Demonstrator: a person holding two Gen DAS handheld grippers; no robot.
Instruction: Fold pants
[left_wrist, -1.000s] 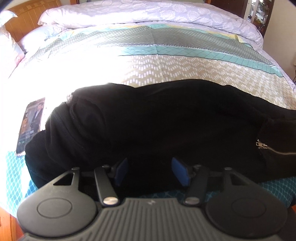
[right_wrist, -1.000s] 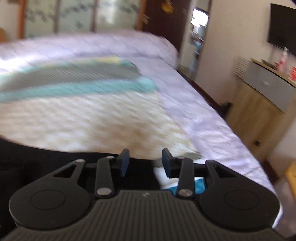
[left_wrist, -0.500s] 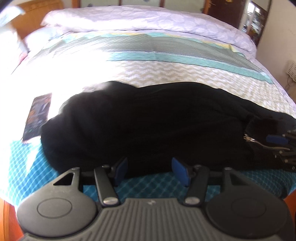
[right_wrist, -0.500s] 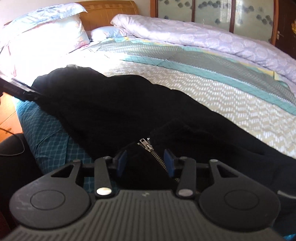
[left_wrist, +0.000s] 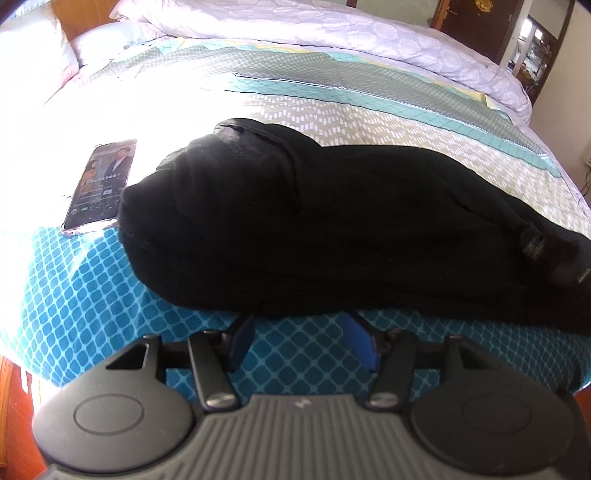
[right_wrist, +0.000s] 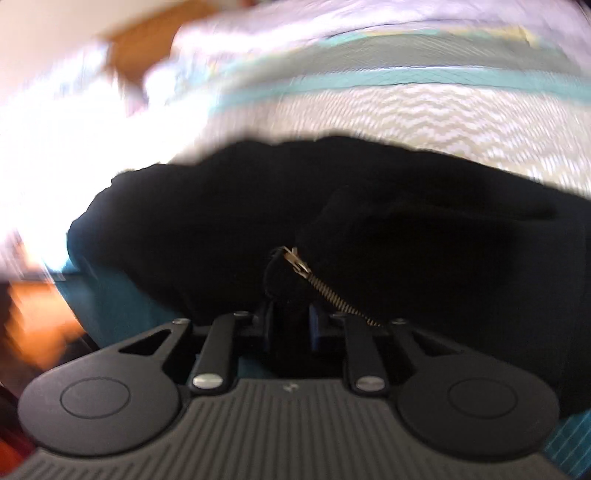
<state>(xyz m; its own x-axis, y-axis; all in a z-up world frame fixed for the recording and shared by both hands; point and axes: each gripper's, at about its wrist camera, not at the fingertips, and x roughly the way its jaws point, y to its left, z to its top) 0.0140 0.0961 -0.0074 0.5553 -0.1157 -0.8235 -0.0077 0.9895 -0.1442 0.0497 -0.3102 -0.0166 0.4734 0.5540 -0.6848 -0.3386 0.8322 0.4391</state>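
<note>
A: Where are the pants (left_wrist: 332, 229) right now?

B: Stretched lengthwise along the near edge of the bed (left_wrist: 332, 107), a long black bundle lying partly on the teal diamond-patterned sheet (left_wrist: 92, 295). Taking the pants as the landmark: one rounded end sits just beside a phone (left_wrist: 99, 184), which touches or nearly touches the fabric there, and the other end runs off toward the opposite side of the bed.

A: And the tools?

B: The right gripper (right_wrist: 290, 325) is at the near edge of the pants by the zipper (right_wrist: 317, 280). Its jaws are closing, with black fabric bunched between the blue pads; the pads look pressed onto the cloth, though that view is blurred. The left gripper (left_wrist: 301, 343) hovers just short of the near edge of the pants, over the teal sheet, jaws parted with nothing between them.

A: How far along is the folding?

B: My judgement: early to middle. The pants look gathered lengthwise, perhaps leg on leg, but still long and lumpy, not a compact stack. The crosswise folds seem left to do, and the left side has no hold on the fabric yet.

A: Anything beyond the pants?

B: A lilac quilt (left_wrist: 332, 33) heaped at the far side of the bed.
</note>
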